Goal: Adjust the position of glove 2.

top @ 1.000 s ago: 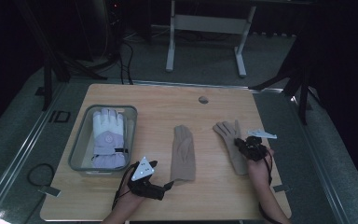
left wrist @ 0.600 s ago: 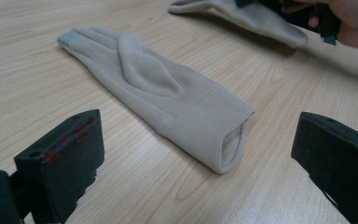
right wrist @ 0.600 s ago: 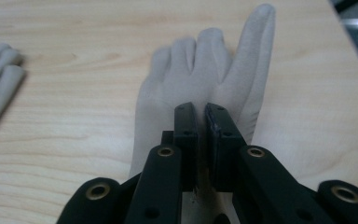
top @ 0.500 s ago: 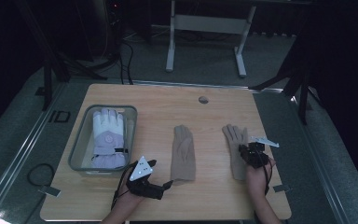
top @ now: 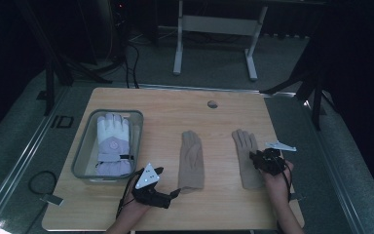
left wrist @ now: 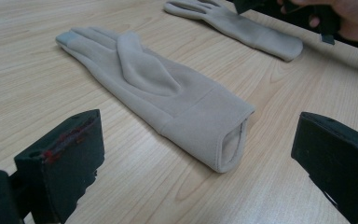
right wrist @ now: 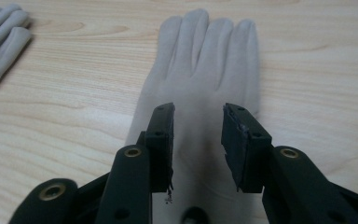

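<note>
The hand-held gripper (right wrist: 197, 140) hovers over the beige glove's (right wrist: 205, 60) palm, jaws slightly parted.

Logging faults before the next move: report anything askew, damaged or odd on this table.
Little stands out. The two beige gloves lie flat, apart: the middle glove and the right glove under the right claw. In the left gripper view, red marks show on one pad of the left claw, possibly wear. The white glove sits neatly in its tray.

One camera high above the table (top: 224, 112), two low and close, all on both gloves.
</note>
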Available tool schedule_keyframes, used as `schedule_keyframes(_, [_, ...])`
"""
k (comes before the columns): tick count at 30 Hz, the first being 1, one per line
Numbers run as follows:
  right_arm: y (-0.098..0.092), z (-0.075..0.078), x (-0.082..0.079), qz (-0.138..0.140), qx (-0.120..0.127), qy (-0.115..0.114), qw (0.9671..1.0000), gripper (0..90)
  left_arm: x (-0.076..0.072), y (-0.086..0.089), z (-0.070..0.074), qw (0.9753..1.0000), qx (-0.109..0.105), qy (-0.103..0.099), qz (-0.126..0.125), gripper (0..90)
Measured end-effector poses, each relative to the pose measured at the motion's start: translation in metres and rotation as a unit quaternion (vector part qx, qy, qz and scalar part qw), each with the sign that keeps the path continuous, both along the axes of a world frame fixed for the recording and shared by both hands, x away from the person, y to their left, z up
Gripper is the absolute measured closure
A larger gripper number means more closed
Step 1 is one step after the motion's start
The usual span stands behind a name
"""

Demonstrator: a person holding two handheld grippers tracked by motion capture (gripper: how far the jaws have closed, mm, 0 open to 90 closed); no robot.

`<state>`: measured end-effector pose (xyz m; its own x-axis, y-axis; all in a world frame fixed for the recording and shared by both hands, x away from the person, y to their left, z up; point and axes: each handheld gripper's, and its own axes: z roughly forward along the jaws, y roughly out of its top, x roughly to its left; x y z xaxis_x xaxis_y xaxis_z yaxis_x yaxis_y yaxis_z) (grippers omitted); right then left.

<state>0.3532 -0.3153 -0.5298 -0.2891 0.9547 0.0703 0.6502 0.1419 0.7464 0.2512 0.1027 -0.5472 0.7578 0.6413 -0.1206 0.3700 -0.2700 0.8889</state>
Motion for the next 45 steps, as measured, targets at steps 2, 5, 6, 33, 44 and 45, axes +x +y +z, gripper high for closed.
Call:
schedule_keyframes(2, [-0.006, 0.004, 0.0, 0.039, 0.001, -0.005, 0.9992, 59.1, 0.0, 0.0, 0.0, 1.0, 0.001, -0.001, -0.001, 2.6])
schedule_keyframes(5, [-0.013, 0.008, -0.001, 0.069, -0.01, -0.006, 0.9975, 57.5, 0.0, 0.0, 0.0, 1.0, 0.0, -0.002, -0.001, 2.5])
schedule_keyframes(6, [-0.016, 0.009, -0.002, 0.082, -0.011, -0.009, 0.9965, 57.0, 0.0, 0.0, 0.0, 1.0, -0.001, -0.002, -0.001, 2.6])
schedule_keyframes(33, [-0.009, -0.017, 0.008, 0.101, -0.044, 0.024, 0.9936, 83.3, -0.002, -0.002, -0.001, 1.0, 0.007, -0.003, 0.002, 2.6])
schedule_keyframes(44, [0.027, 0.018, -0.003, 0.028, -0.003, -0.014, 0.9995, 84.0, -0.002, -0.002, 0.0, 1.0, 0.002, -0.004, 0.003, 2.6])
schedule_keyframes(45, [0.029, 0.02, -0.004, 0.025, 0.0, -0.015, 0.9996, 84.0, -0.002, -0.002, 0.0, 1.0, 0.001, -0.005, 0.003, 2.6])
